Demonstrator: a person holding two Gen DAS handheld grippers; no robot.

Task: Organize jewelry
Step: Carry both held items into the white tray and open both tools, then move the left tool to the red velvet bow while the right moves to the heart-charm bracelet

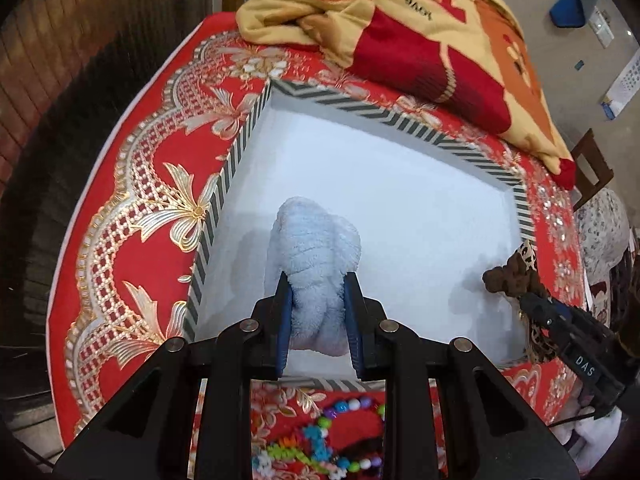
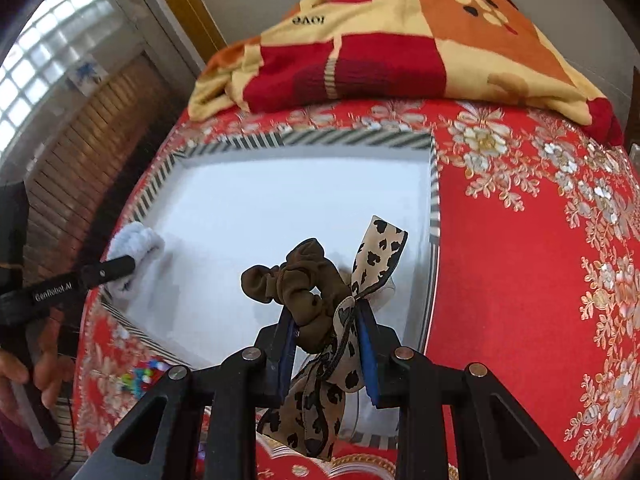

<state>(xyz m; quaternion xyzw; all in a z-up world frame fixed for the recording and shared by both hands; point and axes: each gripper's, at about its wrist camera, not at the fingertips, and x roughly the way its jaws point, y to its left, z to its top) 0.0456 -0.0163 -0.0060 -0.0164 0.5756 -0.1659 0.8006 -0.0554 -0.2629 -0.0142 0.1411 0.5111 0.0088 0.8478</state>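
Jewelry items, catalogued by size. Red embroidered bedspread [image 2: 520, 240], by which all is supported; patterned blanket [image 2: 380, 48] heaped at its far end. White tray with striped rim [image 1: 236, 152], set on the bedspread. Left gripper [image 1: 320, 292], closed on a pale blue fluffy scrunchie [image 1: 316, 248], held over the tray's near left part. Right gripper [image 2: 324, 320], clamped on a brown scrunchie with leopard-print bow [image 2: 312, 280], held over the tray's near right part. Coloured bead bracelets [image 1: 320, 440], laid on the bedspread just outside the tray's near rim.
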